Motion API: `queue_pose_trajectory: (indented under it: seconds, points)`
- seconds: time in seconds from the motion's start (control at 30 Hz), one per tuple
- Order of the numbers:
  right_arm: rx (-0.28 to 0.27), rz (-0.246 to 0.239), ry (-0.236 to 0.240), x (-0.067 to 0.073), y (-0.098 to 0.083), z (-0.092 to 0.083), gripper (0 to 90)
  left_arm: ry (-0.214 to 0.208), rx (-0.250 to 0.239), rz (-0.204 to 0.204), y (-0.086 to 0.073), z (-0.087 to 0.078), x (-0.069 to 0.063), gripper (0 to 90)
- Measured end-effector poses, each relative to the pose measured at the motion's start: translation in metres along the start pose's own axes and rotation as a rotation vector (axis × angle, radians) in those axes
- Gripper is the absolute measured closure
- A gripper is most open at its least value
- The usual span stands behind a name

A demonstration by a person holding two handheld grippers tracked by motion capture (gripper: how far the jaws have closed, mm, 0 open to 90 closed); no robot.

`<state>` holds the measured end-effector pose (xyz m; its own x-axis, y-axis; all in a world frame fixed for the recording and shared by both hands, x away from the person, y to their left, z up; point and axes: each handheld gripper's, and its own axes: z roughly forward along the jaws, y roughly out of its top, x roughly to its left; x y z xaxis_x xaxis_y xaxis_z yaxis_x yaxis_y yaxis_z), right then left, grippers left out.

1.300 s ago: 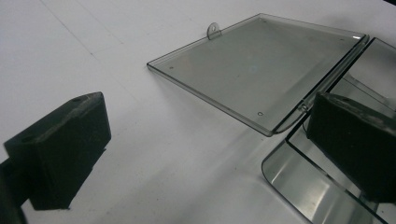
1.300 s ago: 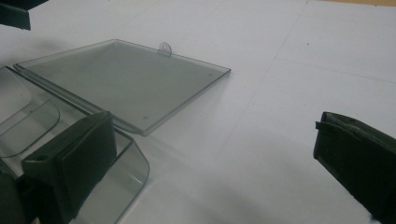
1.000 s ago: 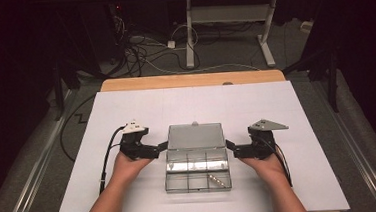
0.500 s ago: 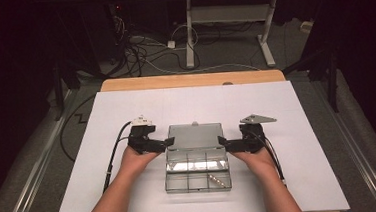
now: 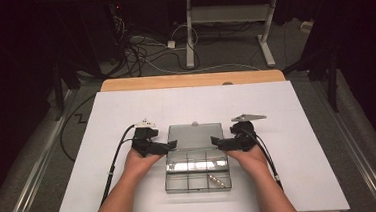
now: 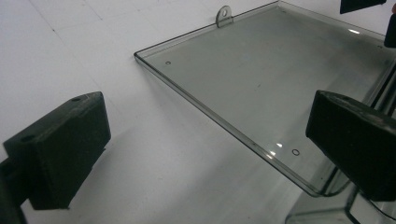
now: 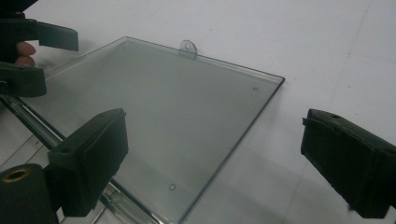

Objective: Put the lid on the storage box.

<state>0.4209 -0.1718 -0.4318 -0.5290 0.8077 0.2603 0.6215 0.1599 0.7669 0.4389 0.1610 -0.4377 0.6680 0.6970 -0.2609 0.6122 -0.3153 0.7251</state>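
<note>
A clear plastic compartment box [image 5: 197, 173] sits open at the table's near middle. Its lid [image 5: 194, 135] is folded back beyond the base, and a small tab [image 6: 224, 15] sticks out of the lid's far edge. One front compartment holds small metal parts [image 5: 217, 180]. My left gripper [image 5: 173, 146] is open at the lid's left edge near the hinge, its jaws either side of that edge [image 6: 208, 144]. At the lid's right edge my right gripper [image 5: 215, 144] is also open, straddling the lid [image 7: 163, 107] near its corner [image 7: 219, 161]. Neither gripper holds anything.
The white table top [image 5: 298, 128] spreads wide around the box, with a wooden strip [image 5: 189, 80] along its far edge. Cables trail from both grippers toward the near edge. Beyond the table are floor cables and a white desk frame [image 5: 229, 13].
Both grippers have moved inward from beside the box to the lid's left and right edges. The box and lid have not shifted.
</note>
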Motion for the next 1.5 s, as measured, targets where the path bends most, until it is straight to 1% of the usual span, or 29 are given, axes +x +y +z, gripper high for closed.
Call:
queue_pose_trajectory:
  seconds: [0.07, 0.17, 0.23, 0.5, 0.67, 0.8, 0.9, 1.0, 1.2, 1.27, 1.4, 1.5]
  points:
    - [0.017, 0.006, 0.008, 0.001, 0.000, 0.002, 9.4, 0.001, -0.002, 0.001, 0.000, 0.000, 0.000, 0.0]
    - [0.026, 0.016, 0.024, 0.001, 0.000, 0.005, 10.8, 0.002, -0.004, 0.004, -0.001, 0.000, 0.000, 0.0]
    - [0.028, 0.036, 0.039, 0.000, -0.001, 0.006, 12.3, 0.000, -0.003, 0.000, -0.001, 0.000, 0.000, 0.0]
    - [0.058, 0.078, 0.072, -0.003, -0.003, 0.011, 16.0, -0.004, -0.004, 0.003, -0.001, 0.000, -0.001, 0.0]
    - [0.066, 0.119, 0.104, -0.005, -0.005, 0.012, 18.5, 0.002, -0.009, 0.015, -0.001, -0.001, -0.002, 0.0]
    - [0.072, 0.148, 0.135, -0.006, -0.006, 0.013, 21.1, -0.001, -0.008, 0.013, -0.001, 0.000, -0.001, 0.0]
    - [0.072, 0.154, 0.145, -0.006, -0.006, 0.014, 22.4, -0.001, -0.008, 0.011, -0.001, -0.001, -0.001, 0.0]
    - [0.074, 0.170, 0.159, -0.006, -0.006, 0.014, 24.5, -0.001, -0.007, 0.008, -0.001, 0.000, -0.001, 0.0]
    - [0.074, 0.185, 0.171, -0.007, -0.007, 0.013, 27.8, 0.000, -0.006, 0.006, -0.001, 0.000, -0.001, 0.0]
    - [0.071, 0.182, 0.172, -0.007, -0.007, 0.012, 28.8, 0.000, -0.005, 0.001, -0.001, 0.000, -0.001, 0.0]
    - [0.046, 0.166, 0.161, -0.006, -0.007, 0.010, 32.6, -0.004, -0.007, -0.013, 0.001, -0.001, 0.002, 0.0]
    - [0.027, 0.150, 0.154, -0.005, -0.007, 0.008, 35.4, -0.009, -0.019, -0.005, 0.002, -0.003, 0.001, 0.1]
